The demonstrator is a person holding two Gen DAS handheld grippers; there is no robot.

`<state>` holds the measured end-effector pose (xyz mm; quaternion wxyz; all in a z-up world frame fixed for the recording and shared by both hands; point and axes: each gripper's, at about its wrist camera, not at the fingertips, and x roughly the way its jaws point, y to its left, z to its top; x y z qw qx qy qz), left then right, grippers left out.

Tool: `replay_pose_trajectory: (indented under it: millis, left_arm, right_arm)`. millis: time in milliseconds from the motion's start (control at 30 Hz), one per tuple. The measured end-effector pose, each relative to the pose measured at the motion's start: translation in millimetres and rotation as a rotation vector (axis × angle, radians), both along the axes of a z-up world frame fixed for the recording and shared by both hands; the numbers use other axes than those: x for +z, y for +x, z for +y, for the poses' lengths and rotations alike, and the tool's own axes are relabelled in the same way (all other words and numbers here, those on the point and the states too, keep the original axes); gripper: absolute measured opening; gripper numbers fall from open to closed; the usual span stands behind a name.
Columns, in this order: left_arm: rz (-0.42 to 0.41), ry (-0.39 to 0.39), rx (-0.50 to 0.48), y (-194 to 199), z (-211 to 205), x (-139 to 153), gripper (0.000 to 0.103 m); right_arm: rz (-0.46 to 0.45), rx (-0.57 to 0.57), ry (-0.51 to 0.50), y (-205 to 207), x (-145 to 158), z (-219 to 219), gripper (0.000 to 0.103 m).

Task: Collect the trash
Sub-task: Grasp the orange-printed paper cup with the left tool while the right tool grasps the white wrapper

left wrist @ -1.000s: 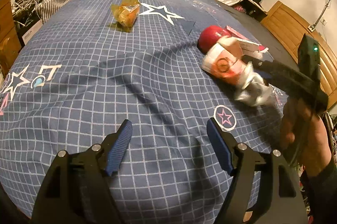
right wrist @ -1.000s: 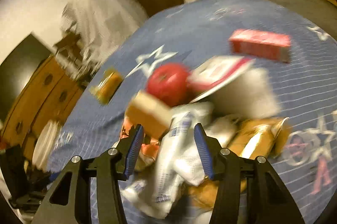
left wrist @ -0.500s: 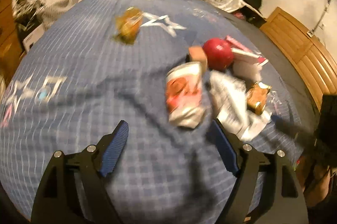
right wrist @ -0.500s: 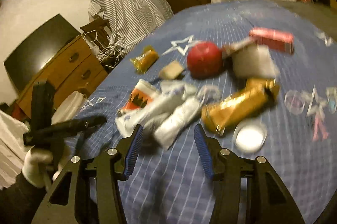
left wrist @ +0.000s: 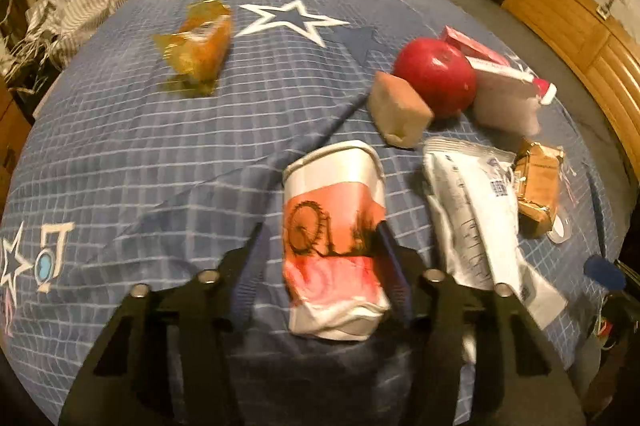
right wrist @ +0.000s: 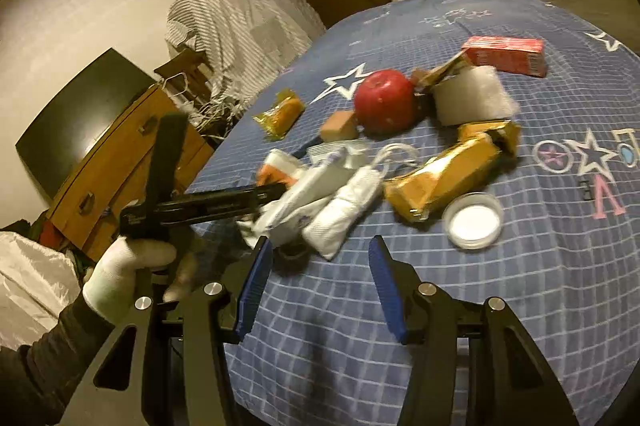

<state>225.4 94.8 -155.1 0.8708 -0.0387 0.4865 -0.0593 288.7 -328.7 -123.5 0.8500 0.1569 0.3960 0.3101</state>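
Left wrist view: close over crumpled cup (left wrist: 334, 242), facing along bed. Right wrist view: farther back, facing leftward. Shared: red apple (left wrist: 436, 76) (right wrist: 384, 101).

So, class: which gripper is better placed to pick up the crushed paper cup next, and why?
Left. The left gripper already has the crushed paper cup between its fingers, while the right gripper hangs open over bare bedspread, away from it.

Both tongs are showing matte black angular frames with silver round screws at the joints. The right tongs (right wrist: 316, 286) are carrying ribbed blue pads (right wrist: 252, 290). The left hand (right wrist: 120, 274) is wearing a white glove under a dark sleeve (right wrist: 36, 366).
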Motion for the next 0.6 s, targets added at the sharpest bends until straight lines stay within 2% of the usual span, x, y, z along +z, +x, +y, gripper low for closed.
replay_pose_trajectory:
  millis: [167, 300, 500, 600]
  left_arm:
    - [-0.019, 0.046, 0.028, -12.3, 18.7, 1.9, 0.045]
    - [-0.019, 0.051, 0.031, -11.6, 21.0, 2.1, 0.047]
    - [-0.018, 0.040, 0.036, -7.5, 17.0, -1.2, 0.049]
    - [-0.017, 0.045, 0.036, -6.7, 16.4, -1.7, 0.049]
  right_arm:
    - [0.019, -0.070, 0.003, 14.3, 0.8, -11.4, 0.053]
    - [0.056, 0.016, 0.039, 27.6, 8.0, 25.1, 0.052]
    - [0.083, 0.054, -0.044, 58.1, 11.6, 86.5, 0.052]
    - [0.135, 0.019, -0.152, 75.6, -4.7, 105.2, 0.052]
